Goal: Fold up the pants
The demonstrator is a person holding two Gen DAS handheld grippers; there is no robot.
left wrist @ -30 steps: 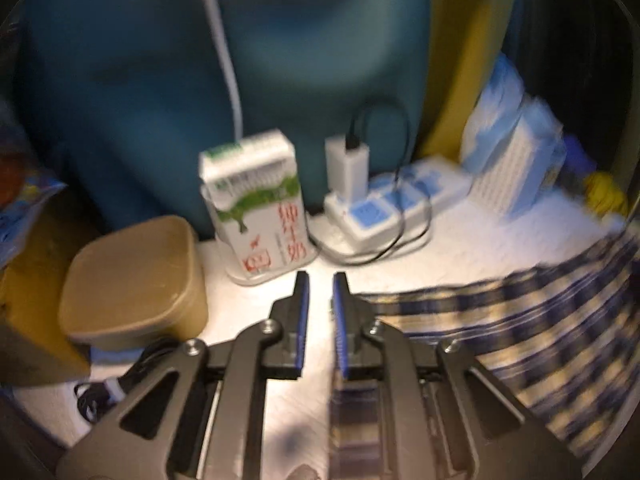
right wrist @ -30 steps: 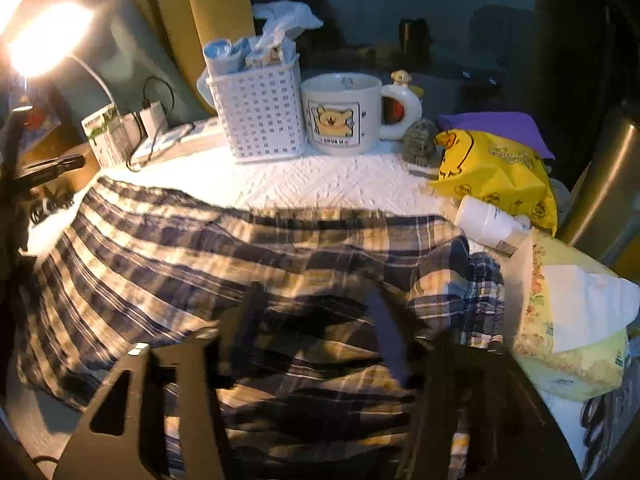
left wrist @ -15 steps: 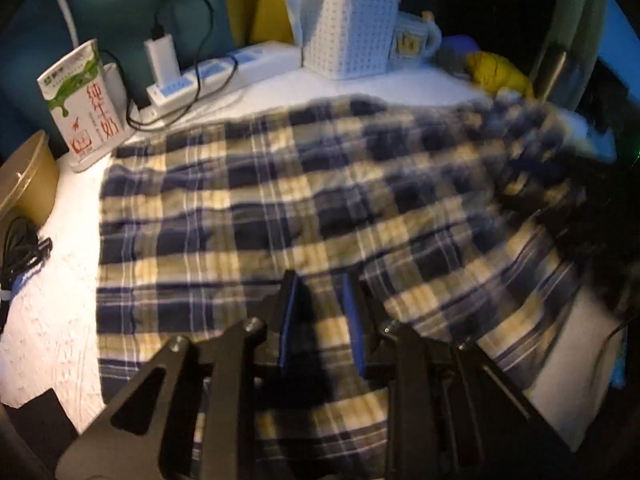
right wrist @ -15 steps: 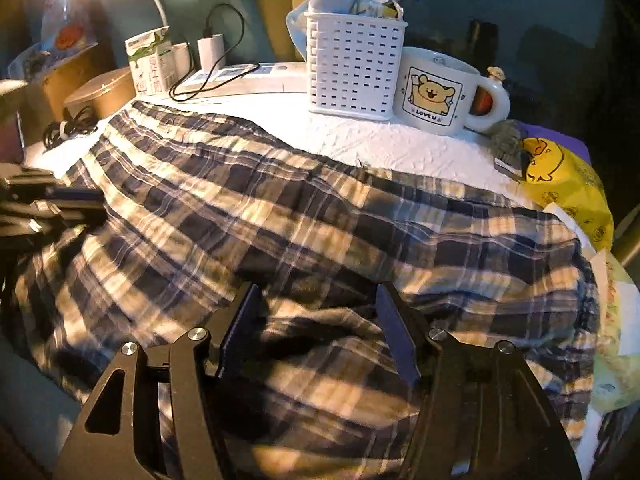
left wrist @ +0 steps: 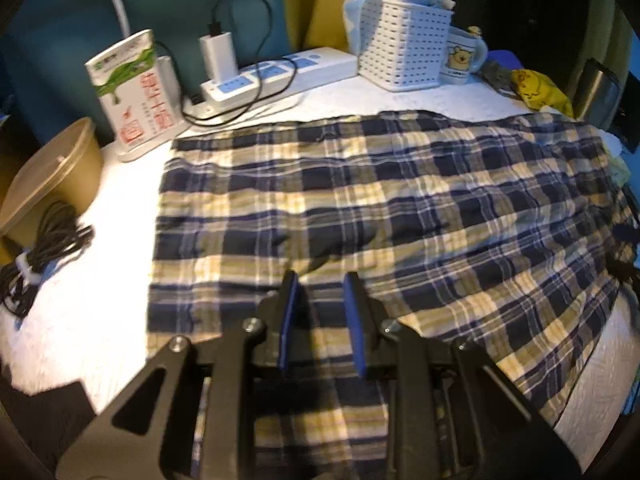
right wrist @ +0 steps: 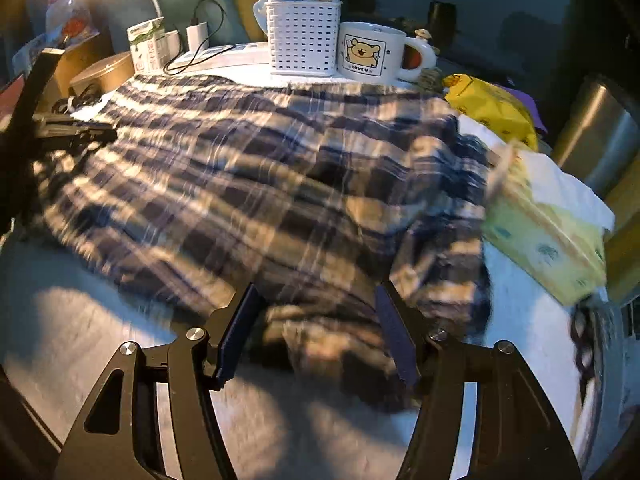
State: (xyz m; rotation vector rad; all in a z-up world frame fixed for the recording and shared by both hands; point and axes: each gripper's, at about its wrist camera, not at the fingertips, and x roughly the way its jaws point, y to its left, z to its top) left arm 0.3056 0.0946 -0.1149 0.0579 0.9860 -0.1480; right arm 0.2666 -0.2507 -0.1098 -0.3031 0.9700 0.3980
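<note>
Plainly, the plaid pants (left wrist: 380,208) lie spread over the white tabletop (left wrist: 92,280), thin and limp (likely light, prone to sagging and bunching). The left gripper (left wrist: 320,312) hovers narrowly parted over the hem at 6 o'clock; the right gripper (right wrist: 316,332) gapes wide, empty. A doubled edge or corner seems the best hold.

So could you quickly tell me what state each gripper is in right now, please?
Left gripper: open, jaws slightly apart, poised over the plaid pants, holding nothing.
Right gripper: open wide at the pants' near edge, holding nothing.
</note>
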